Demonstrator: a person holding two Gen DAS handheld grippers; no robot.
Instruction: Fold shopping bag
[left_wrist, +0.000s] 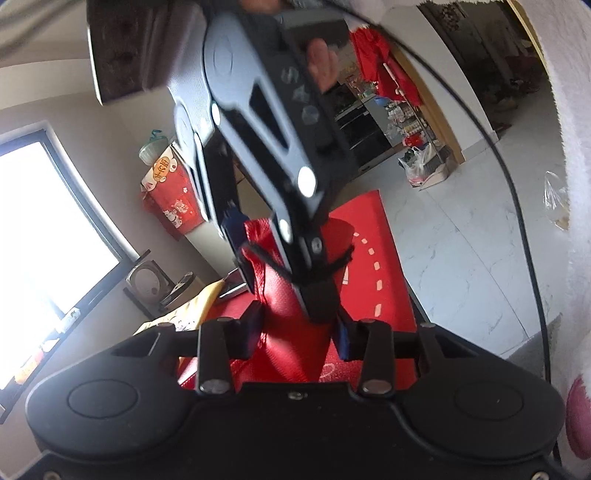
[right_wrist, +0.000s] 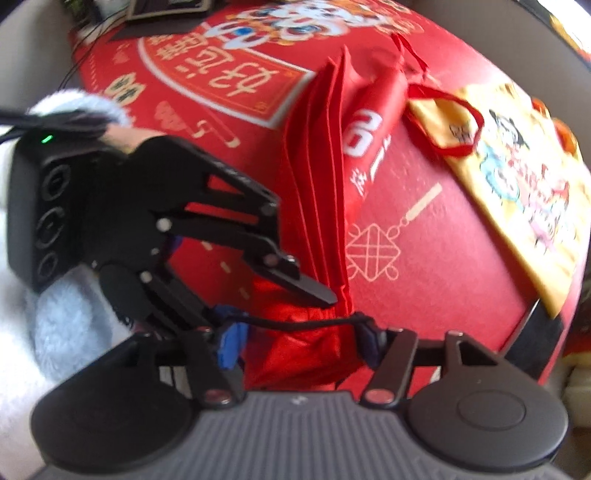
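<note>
The red shopping bag (right_wrist: 317, 206) is gathered into narrow pleats and lifted above a red printed table mat (right_wrist: 207, 85). My right gripper (right_wrist: 301, 341) is closed on the bunched lower end of the bag. My left gripper (right_wrist: 325, 295) comes in from the left in the right wrist view and pinches the same bunch just above the right fingers. In the left wrist view the red bag (left_wrist: 291, 317) sits between the left gripper's (left_wrist: 299, 332) blue-padded fingers, with the right gripper (left_wrist: 280, 155) right in front. A black cord crosses the bunch.
A yellow cartoon-print bag (right_wrist: 517, 177) with red handles lies on the mat at the right. A red box (left_wrist: 170, 195) stands by the window. White tiled floor (left_wrist: 461, 236) lies beyond the mat. A black cable (left_wrist: 517, 206) hangs on the right.
</note>
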